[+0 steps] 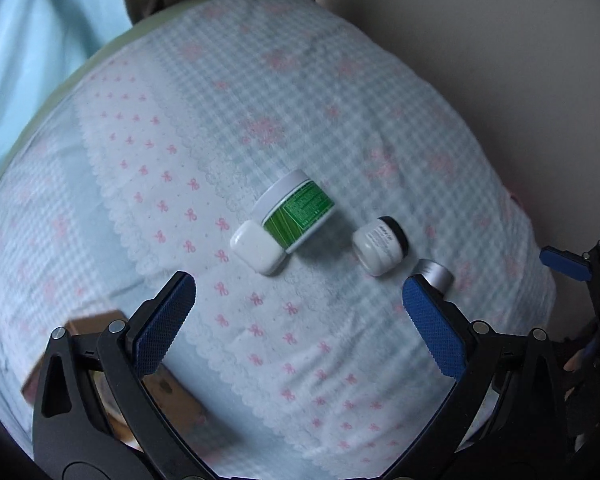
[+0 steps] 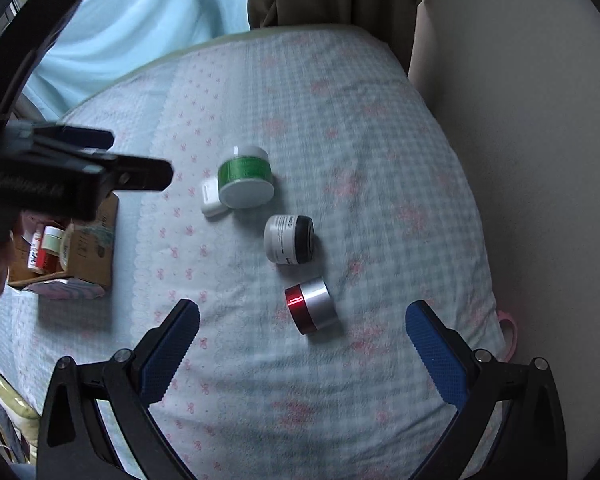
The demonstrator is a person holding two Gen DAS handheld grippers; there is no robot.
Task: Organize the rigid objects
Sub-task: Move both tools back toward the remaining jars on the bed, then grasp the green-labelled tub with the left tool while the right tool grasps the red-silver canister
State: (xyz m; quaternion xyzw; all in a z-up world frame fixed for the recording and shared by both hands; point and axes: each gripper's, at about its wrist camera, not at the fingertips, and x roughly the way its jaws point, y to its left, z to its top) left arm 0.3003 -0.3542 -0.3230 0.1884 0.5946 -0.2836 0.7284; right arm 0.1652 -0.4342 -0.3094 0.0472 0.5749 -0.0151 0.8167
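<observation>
Right wrist view: a gingham bedspread [image 2: 380, 128] with pink bows covers the bed; at its left edge sits a cardboard box [image 2: 88, 240] holding what appear to be small containers; the right gripper [image 2: 302, 322] hovers with fingers spread wide and empty above a red-and-silver jar [image 2: 312, 306] on its side; beyond lie a green-labelled jar [image 2: 246, 178], a white jar with black lid [image 2: 288, 240] and a small white case [image 2: 213, 200] touching the green one; the left gripper [image 1: 298, 290] is likewise wide apart, holding nothing.
</observation>
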